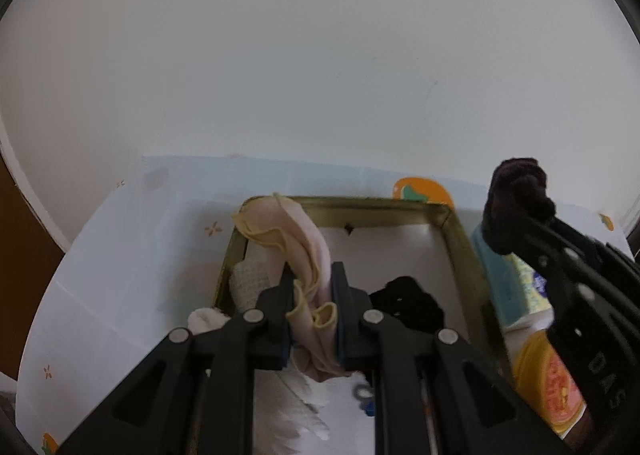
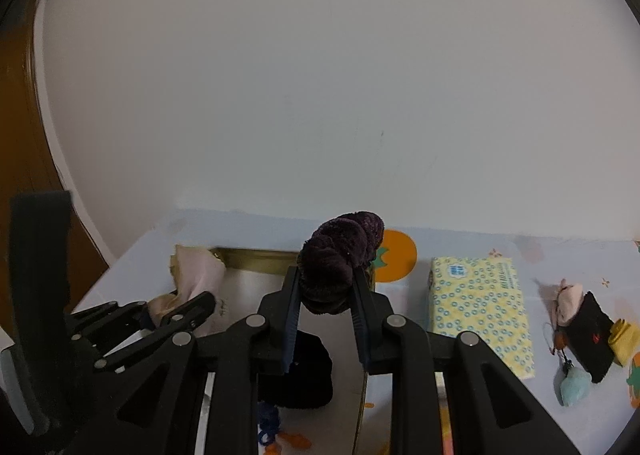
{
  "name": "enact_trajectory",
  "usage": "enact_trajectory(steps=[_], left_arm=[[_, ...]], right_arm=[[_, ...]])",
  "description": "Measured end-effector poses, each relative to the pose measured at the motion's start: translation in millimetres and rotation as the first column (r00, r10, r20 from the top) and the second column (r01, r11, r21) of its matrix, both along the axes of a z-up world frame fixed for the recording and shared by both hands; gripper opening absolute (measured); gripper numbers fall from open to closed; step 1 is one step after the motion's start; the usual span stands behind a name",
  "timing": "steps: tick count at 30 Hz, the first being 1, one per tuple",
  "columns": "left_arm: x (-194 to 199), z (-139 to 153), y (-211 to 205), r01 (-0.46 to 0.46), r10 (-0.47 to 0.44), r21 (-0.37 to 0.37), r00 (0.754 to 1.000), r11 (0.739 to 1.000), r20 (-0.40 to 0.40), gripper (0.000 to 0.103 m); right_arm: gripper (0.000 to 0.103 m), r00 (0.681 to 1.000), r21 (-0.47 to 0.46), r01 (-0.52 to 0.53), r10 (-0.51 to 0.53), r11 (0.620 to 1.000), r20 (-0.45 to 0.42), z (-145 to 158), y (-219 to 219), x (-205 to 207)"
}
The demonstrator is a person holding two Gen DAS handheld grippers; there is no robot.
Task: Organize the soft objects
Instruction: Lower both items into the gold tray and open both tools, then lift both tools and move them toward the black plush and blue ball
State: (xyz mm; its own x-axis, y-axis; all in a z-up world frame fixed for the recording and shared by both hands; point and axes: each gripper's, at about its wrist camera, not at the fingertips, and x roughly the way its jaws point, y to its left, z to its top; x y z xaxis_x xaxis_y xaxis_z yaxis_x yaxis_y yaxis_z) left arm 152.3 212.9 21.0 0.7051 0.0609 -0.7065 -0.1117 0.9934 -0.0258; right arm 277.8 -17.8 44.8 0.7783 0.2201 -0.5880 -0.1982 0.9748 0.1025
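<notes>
My left gripper (image 1: 311, 287) is shut on a pale pink cloth with yellow trim (image 1: 298, 243), which stands up between the fingers over a gold-rimmed tray (image 1: 456, 239). In the tray lie a black soft item (image 1: 408, 305) and a white knitted piece (image 1: 250, 281). My right gripper (image 2: 326, 295) is shut on a dark purple velvet scrunchie (image 2: 340, 251), held above the same tray (image 2: 256, 257). From the left wrist view the right gripper (image 1: 516, 211) with the scrunchie (image 1: 518, 185) shows at the right. The left gripper (image 2: 192, 305) with the pink cloth (image 2: 198, 269) appears at the left of the right wrist view.
A yellow patterned tissue pack (image 2: 482, 305) lies right of the tray on a pale tablecloth with orange fruit prints (image 2: 394, 257). Further right sit a black pouch (image 2: 592, 335), a pink soft item (image 2: 570, 297), a yellow sock (image 2: 622, 337) and a teal charm (image 2: 574, 387). A white wall stands behind.
</notes>
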Motion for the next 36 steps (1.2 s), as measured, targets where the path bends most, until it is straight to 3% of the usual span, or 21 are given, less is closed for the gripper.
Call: enact_trajectory(steps=[4,5,8,9,10,11,12,13,21,26,29,31,33,36], left_arm=[[0.7,-3.2,1.5,-0.015,0.015,-0.021,0.999,1.000,-0.038,0.018],[0.0,-6.9,2.0,-0.012,0.012,-0.015,0.999,1.000,-0.048,0.028],[1.4,-8.1,-5.5,-0.009,0.009,0.000,0.998,1.000,-0.054,0.076],[0.1,-6.9,-8.1,-0.012,0.013,0.019,0.999,1.000,-0.048,0.091],[-1.8,-4.5,-11.8,-0.017,0.018,0.047,0.999,0.999,-0.037,0.097],[-3.6,-2.5,-14.4,-0.019,0.021,0.064,0.999,0.998,-0.029,0.103],[-5.6,-0.7,-16.9,-0.020,0.021,0.084,1.000,0.996,-0.016,0.103],[-7.6,0.6,-19.2,-0.023,0.024,0.100,1.000,0.995,-0.012,0.103],[-20.6,5.1,-20.2,-0.025,0.024,0.062,1.000,0.998,0.015,0.103],[-34.0,11.1,-23.7,-0.019,0.017,0.020,0.997,1.000,0.076,0.103],[-48.7,16.4,-29.2,-0.006,0.007,-0.005,0.990,1.000,0.139,0.103],[-59.1,20.3,-35.3,0.010,-0.006,-0.025,0.983,1.000,0.186,0.103],[-68.7,21.9,-40.6,0.031,-0.020,-0.044,0.973,0.999,0.232,0.103],[-77.6,22.6,-49.2,0.030,-0.016,-0.048,0.963,0.998,0.268,0.103]], right_arm=[[0.027,0.996,-0.017,-0.028,0.027,0.999,-0.082,-15.3,3.8,22.8],[0.027,0.994,-0.010,-0.043,0.042,0.999,-0.097,-20.2,2.4,30.5],[0.032,0.988,-0.001,-0.075,0.074,0.997,-0.134,-27.3,9.4,34.5],[0.042,0.987,0.006,-0.080,0.080,0.997,-0.140,-27.3,9.9,35.6],[0.049,0.987,0.018,-0.086,0.088,0.996,-0.134,-22.5,17.0,24.2],[0.063,0.988,0.037,-0.094,0.097,0.995,-0.116,-20.0,16.0,21.3],[0.072,0.990,0.049,-0.096,0.100,0.994,-0.097,-17.3,15.5,16.7],[0.073,0.992,0.062,-0.099,0.104,0.993,-0.073,-13.5,13.9,11.2],[0.074,0.994,0.127,-0.109,0.109,0.986,0.011,3.8,-1.2,-28.0],[0.073,0.986,0.170,-0.010,-0.019,0.985,0.166,8.0,-31.0,-74.0],[0.073,0.949,0.158,0.075,-0.119,0.985,0.292,4.1,-48.1,-111.6],[0.074,0.910,0.120,0.127,-0.164,0.985,0.380,0.1,-55.0,-135.4],[0.081,0.864,0.094,0.187,-0.209,0.978,0.457,-4.7,-60.6,-154.8],[0.083,0.819,0.112,0.224,-0.250,0.968,0.516,-5.6,-68.7,-170.8]])
